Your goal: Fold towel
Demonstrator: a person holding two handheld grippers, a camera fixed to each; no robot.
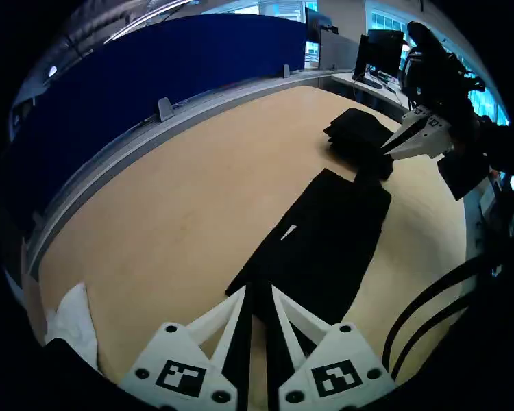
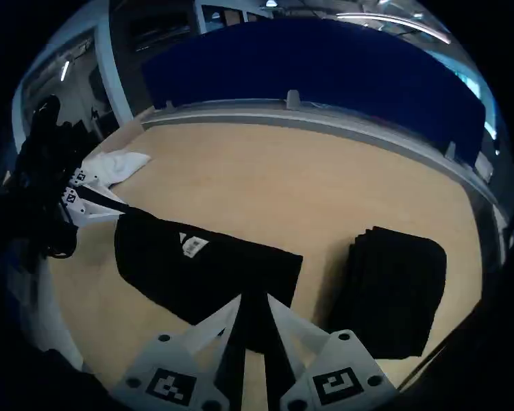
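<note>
1. Left gripper view. Nearest the lens, the left gripper (image 1: 260, 291) has its two white fingers drawn close together, pinching the near end of the towel (image 1: 332, 233) between them.
2. The wooden table (image 1: 188, 198) lies bare and wide on the camera's left of the towel. A blue partition (image 1: 154, 75) runs along its far edge. A white cloth (image 1: 72, 322) sits at the near left rim.
3. The towel is black, spread flat in a long strip running away from the lens, with a small white label (image 1: 289, 231) on top near one long edge.
4. At the far end, the right gripper (image 1: 387, 156) has its fingertips on the towel's corner, just beside a stack of folded dark cloths (image 1: 356, 130).
5. Right gripper view. The right gripper's fingers are narrowed to a slim gap, clamped on the towel's near corner.
6. The bare table stretches ahead to the partition. The stack sits close on the camera's right, apart from the towel.
7. The towel stretches off to the left, label up. The left gripper holds its far end, with the white cloth beyond it.
</note>
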